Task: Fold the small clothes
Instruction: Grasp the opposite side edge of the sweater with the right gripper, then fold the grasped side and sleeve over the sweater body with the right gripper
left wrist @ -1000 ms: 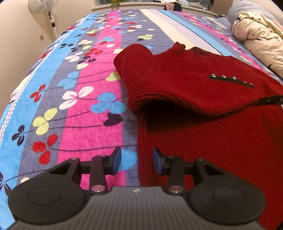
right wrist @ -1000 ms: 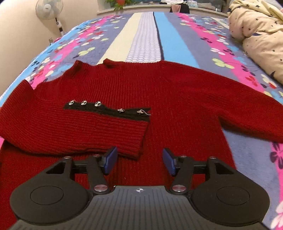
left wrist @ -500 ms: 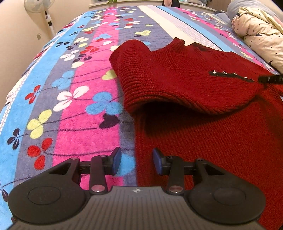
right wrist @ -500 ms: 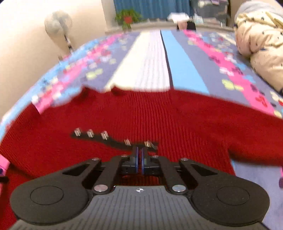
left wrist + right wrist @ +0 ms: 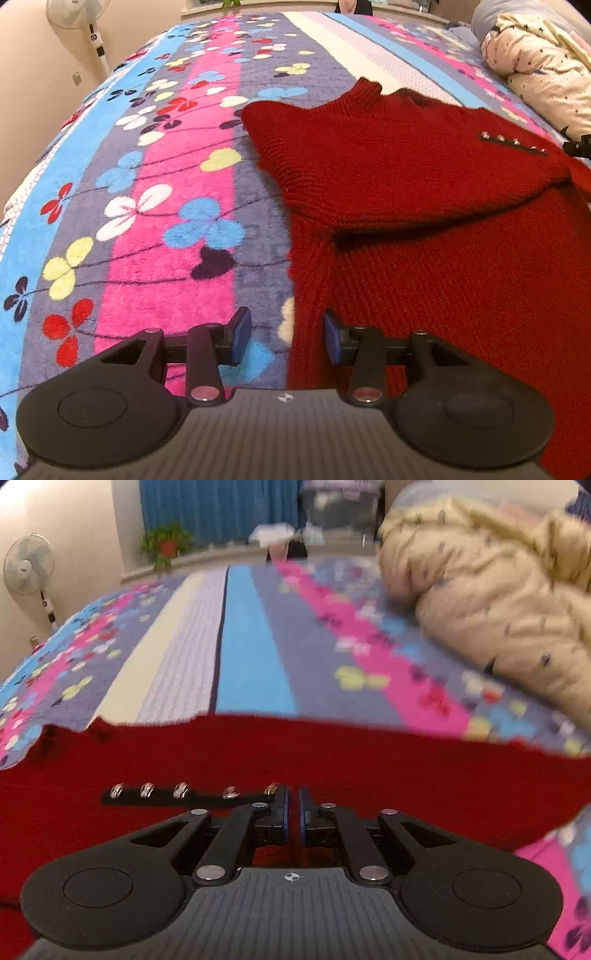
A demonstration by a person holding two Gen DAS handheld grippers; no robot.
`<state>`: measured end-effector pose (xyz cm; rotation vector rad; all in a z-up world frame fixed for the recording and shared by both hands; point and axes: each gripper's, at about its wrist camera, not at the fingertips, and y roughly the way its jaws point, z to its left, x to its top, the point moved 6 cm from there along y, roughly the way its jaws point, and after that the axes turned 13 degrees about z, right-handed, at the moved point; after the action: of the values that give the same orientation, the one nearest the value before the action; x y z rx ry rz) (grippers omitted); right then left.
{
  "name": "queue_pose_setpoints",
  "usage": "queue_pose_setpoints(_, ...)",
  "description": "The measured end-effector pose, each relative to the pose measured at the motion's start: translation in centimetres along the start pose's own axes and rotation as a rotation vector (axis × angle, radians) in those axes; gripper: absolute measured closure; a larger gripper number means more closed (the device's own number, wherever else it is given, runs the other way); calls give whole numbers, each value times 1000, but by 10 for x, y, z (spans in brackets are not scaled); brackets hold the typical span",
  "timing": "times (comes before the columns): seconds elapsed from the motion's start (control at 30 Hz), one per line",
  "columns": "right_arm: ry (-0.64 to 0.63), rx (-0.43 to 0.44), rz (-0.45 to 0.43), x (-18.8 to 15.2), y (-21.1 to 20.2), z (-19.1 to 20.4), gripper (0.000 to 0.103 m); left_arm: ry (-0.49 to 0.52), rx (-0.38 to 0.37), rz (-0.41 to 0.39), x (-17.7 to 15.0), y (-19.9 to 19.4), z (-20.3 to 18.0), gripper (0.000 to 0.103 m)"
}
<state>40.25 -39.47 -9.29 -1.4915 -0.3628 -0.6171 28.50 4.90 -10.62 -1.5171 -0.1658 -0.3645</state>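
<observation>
The red sweater [image 5: 424,206] lies flat on the bed [image 5: 177,206], its body spread toward the right tool and one sleeve [image 5: 388,173] already folded across the chest, the black cuff strip [image 5: 177,794] with its metal studs lying on top. The right tool [image 5: 291,812] sits low at the end of that strip with its blue pads almost touching; it looks clamped on knit at the cuff, though the view is smeared and I cannot see cloth between the pads for certain. The left tool [image 5: 288,338] hovers with its fingers wide apart and nothing in them, straddling the sweater's side edge near the hem.

The main risk is at the cuff. If the right tool has only a thin pinch of loose knit, a pull could slip it free or drag the folded sleeve askew, and the studs could snag on the ribbing. The left tool could also pick up the fleecy bed cover along with the hem, since both sit under its gap.

Around the garment, a cream star-print quilt [image 5: 498,602] is bunched on the right of the bed, near the sweater's far sleeve, and could crowd the next fold. A standing fan [image 5: 83,18] and a potted plant [image 5: 166,542] stand well clear beyond the bed.
</observation>
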Motion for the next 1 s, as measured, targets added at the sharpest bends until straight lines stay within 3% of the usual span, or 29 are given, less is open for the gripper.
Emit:
queue_pose_setpoints(0.07, -42, 25, -52, 2, -10, 8, 89, -8, -19, -14, 2, -2, -1, 56)
queue_pose_setpoints(0.13, -64, 88, -34, -1, -8, 16, 81, -8, -29, -22, 3, -3, -2, 56)
queue_pose_setpoints(0.27, -124, 72, 180, -22, 33, 20, 78, 3, -13, -19, 2, -2, -3, 56)
queue_pose_setpoints(0.37, -131, 67, 109, -18, 26, 23, 78, -2, -8, -19, 1, -2, -1, 56)
queue_pose_setpoints(0.5, -172, 28, 124, -25, 37, 22, 78, -3, -5, -18, 1, -2, 0, 56)
queue_pose_setpoints(0.67, -103, 65, 86, -16, 20, 21, 77, 0, 0, -15, 1, -1, 0, 56)
queue_pose_setpoints(0.8, -6, 28, 10, -4, 4, -13, 76, 11, 1, -16, 0, -1, -2, 56)
queue_pose_setpoints(1.0, 121, -120, -50, 2, -1, -84, 78, 22, 2, -18, 0, 1, -4, 56)
